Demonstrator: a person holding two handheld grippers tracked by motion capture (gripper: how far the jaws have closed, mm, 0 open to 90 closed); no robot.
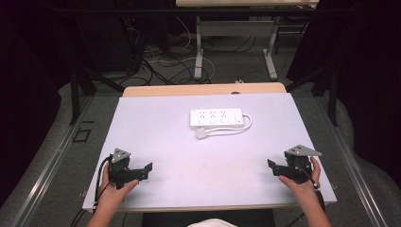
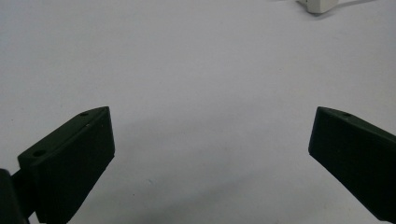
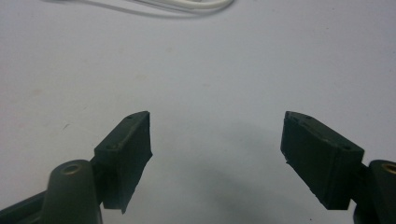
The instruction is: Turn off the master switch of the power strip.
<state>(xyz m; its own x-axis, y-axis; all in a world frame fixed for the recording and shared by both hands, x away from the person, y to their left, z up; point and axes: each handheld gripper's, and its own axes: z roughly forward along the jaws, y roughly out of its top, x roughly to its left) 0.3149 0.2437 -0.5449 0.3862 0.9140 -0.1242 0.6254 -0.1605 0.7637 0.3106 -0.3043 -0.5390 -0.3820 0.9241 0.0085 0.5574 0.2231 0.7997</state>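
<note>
The left tongs sit at the near left of the desk, held in the person's left hand, with their jaws pointing toward the middle of the desk. In the left gripper view these tongs stand wide apart, with bare desk surface between the jaws and nothing gripped. A corner of the white plug shows at the top of that view, well ahead of the left tongs and a little to their right.

Between the two pairs of tongs and farther back on the desk lies a white power strip, flat, with its sockets facing up. Its white cord loops around from its right end along its near side and ends in a plug that lies just in front of the strip, on the side toward the tongs. The strip is well apart from both pairs of tongs.

The right tongs rest at the near right of the desk in the person's right hand, jaws pointing inward toward the left tongs. In the right gripper view they are spread wide too, with only the desk between them. The cord runs across the top of that view, well ahead of the right tongs.
</note>
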